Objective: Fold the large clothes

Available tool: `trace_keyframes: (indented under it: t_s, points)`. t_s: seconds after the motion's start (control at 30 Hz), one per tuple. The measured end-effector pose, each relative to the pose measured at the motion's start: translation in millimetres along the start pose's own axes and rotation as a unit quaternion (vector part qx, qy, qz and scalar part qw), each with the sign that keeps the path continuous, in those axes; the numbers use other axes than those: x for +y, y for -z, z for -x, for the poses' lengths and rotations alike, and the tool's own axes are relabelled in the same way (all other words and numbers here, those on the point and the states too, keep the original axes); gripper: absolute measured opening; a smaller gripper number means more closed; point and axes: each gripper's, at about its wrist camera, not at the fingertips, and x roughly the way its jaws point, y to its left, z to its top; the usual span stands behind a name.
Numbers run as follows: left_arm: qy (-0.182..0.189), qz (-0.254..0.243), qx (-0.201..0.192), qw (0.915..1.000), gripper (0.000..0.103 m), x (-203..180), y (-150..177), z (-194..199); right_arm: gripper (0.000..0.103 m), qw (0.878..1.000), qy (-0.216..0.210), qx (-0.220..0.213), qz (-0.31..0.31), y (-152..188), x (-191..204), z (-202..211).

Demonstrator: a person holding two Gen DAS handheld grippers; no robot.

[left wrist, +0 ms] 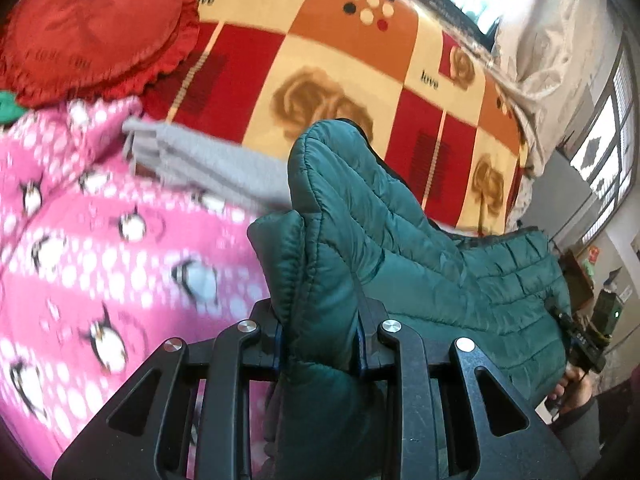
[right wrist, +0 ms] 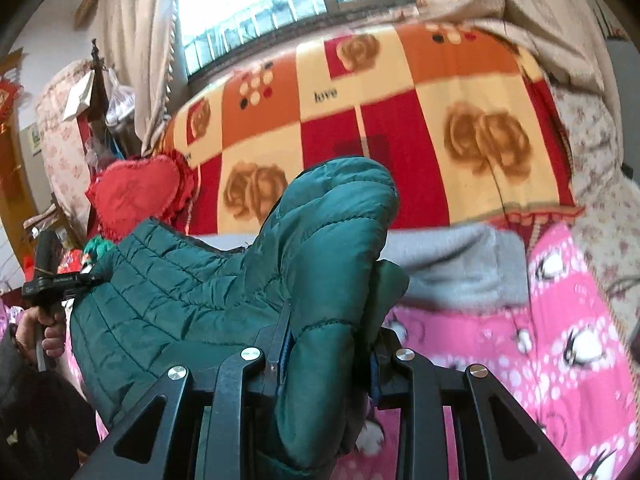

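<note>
- Left hand-held gripper (left wrist: 320,344): jaws drawn narrow, pads clamped on a bunched fold of the teal quilted jacket (left wrist: 420,264); the tool points downward at a slant toward the bed.
- Right hand-held gripper (right wrist: 328,352): jaws likewise narrow, pinching another padded fold of the same jacket (right wrist: 192,292); it is also angled downward.
- Jacket: stretched between the two grippers and raised off the bed, one puffed end standing up above each pair of jaws.
- Hands: each wrist view shows the person's opposite hand (right wrist: 44,328) wrapped around its tool handle at the jacket's far end.
- Beneath: pink penguin-print blanket (left wrist: 100,248), a grey folded cloth (left wrist: 208,164), a rose-patterned bedspread (left wrist: 320,60) and a red heart cushion (left wrist: 92,28).
</note>
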Motion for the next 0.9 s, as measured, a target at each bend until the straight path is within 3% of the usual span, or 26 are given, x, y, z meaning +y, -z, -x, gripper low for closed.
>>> trace_keyframes:
  t_s: [0.1,0.17,0.23,0.3,0.37,0.47,0.53,0.63,0.7,0.77,0.83,0.9]
  points:
    - [-0.034,-0.008,0.043,0.9985,0.026,-2,17,-23,0.029,0.998,0.001,0.048,-0.028,16,-19,-24]
    - [-0.071,0.011,0.078,0.9944,0.037,9,25,-44,0.038,0.990,0.000,0.101,-0.095,30,-41,-48]
    - [-0.073,0.051,0.097,0.9913,0.050,23,27,-53,0.051,0.979,-0.003,0.124,-0.160,38,-58,-58]
    - [-0.064,0.074,0.099,0.9902,0.053,29,25,-52,0.053,0.968,-0.020,0.125,-0.217,39,-72,-54]
    - [-0.062,0.078,0.098,0.9903,0.053,30,23,-47,0.053,0.964,-0.021,0.111,-0.240,35,-79,-44]
    - [-0.062,0.082,0.079,0.9916,0.053,33,16,-38,0.055,0.963,0.017,0.067,-0.261,26,-88,-22]
    - [-0.071,0.091,0.044,0.9923,0.053,36,8,-26,0.055,0.967,0.052,0.040,-0.248,15,-81,-9]
    - [-0.113,0.094,-0.028,0.9887,0.052,33,-7,-4,0.055,0.982,0.081,0.024,-0.170,-5,-47,-8]
    - [-0.087,0.058,-0.061,0.9927,0.052,12,-14,3,0.057,0.989,0.096,0.018,-0.110,-12,-11,-16]
    - [-0.057,0.001,-0.062,0.9965,0.052,-19,-17,-6,0.082,0.990,0.103,0.030,-0.088,-12,7,-32]
    - [-0.053,-0.043,-0.043,0.9968,0.055,-44,-12,-27,0.086,0.988,0.110,0.068,-0.080,-10,9,-53]
    - [-0.074,-0.050,-0.007,0.9960,0.055,-51,-8,-55,0.086,0.977,0.140,0.135,-0.084,2,2,-83]
